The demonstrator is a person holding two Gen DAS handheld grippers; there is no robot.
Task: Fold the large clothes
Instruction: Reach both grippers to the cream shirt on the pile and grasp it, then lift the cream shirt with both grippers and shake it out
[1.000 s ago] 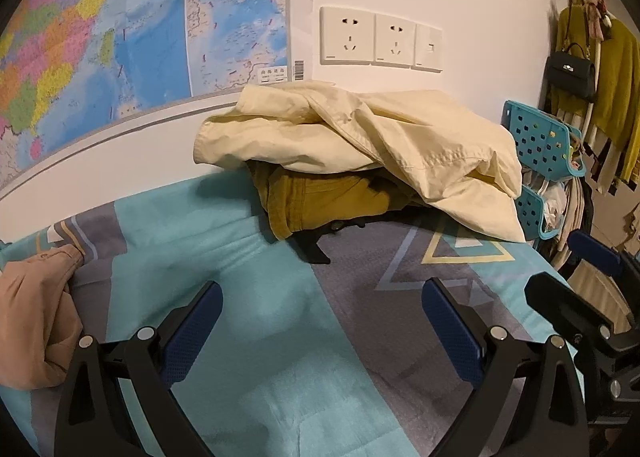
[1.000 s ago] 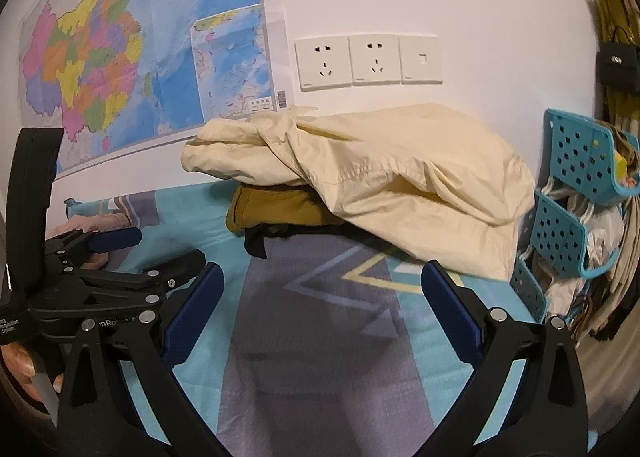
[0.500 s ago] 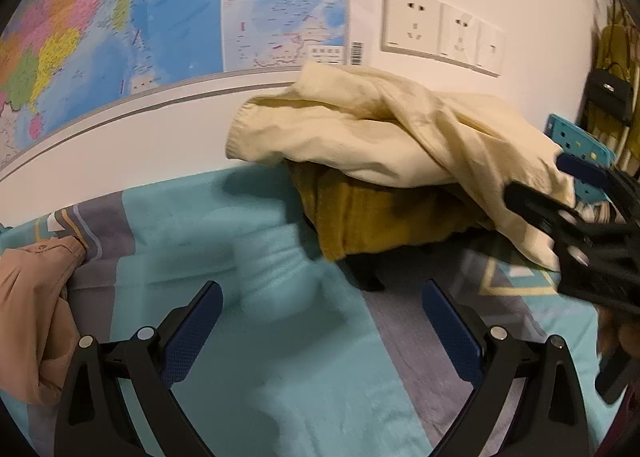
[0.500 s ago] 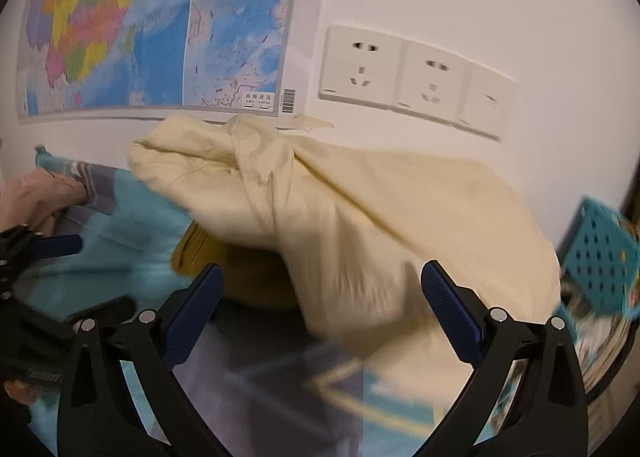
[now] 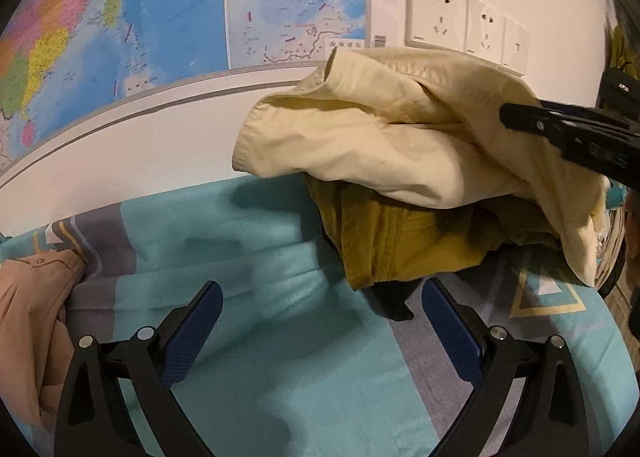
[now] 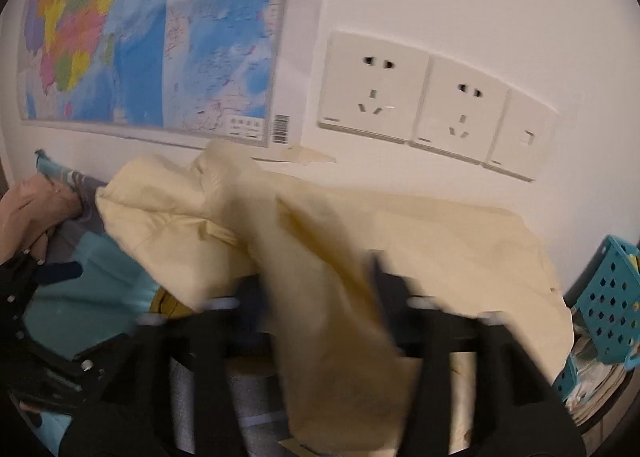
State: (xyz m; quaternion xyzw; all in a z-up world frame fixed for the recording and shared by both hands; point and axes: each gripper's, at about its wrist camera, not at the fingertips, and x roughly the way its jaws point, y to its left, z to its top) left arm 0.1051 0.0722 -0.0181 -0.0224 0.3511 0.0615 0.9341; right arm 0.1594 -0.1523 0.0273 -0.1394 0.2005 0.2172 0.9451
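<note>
A crumpled cream garment (image 5: 360,145) lies on a pile against the wall, on top of a mustard garment (image 5: 400,249). My left gripper (image 5: 322,289) is open and empty, low over the teal and grey bed sheet (image 5: 260,257), just short of the pile. My right gripper (image 6: 316,285) is pushed into the cream garment (image 6: 460,249). Its jaws are closing with a fold of the cloth between them, and the blurred fingers still stand well apart. In the left wrist view, one of the right gripper's black fingers (image 5: 560,129) reaches over the cream cloth from the right.
A tan garment (image 5: 28,317) lies on the sheet at the far left. A map (image 5: 160,17) and wall sockets (image 6: 420,97) are on the white wall behind the pile. A teal perforated basket (image 6: 608,297) stands right of the bed.
My right gripper rose and pushed forward into the cream garment, and its jaws narrowed around a fold. My left gripper moved closer to the pile and stayed open.
</note>
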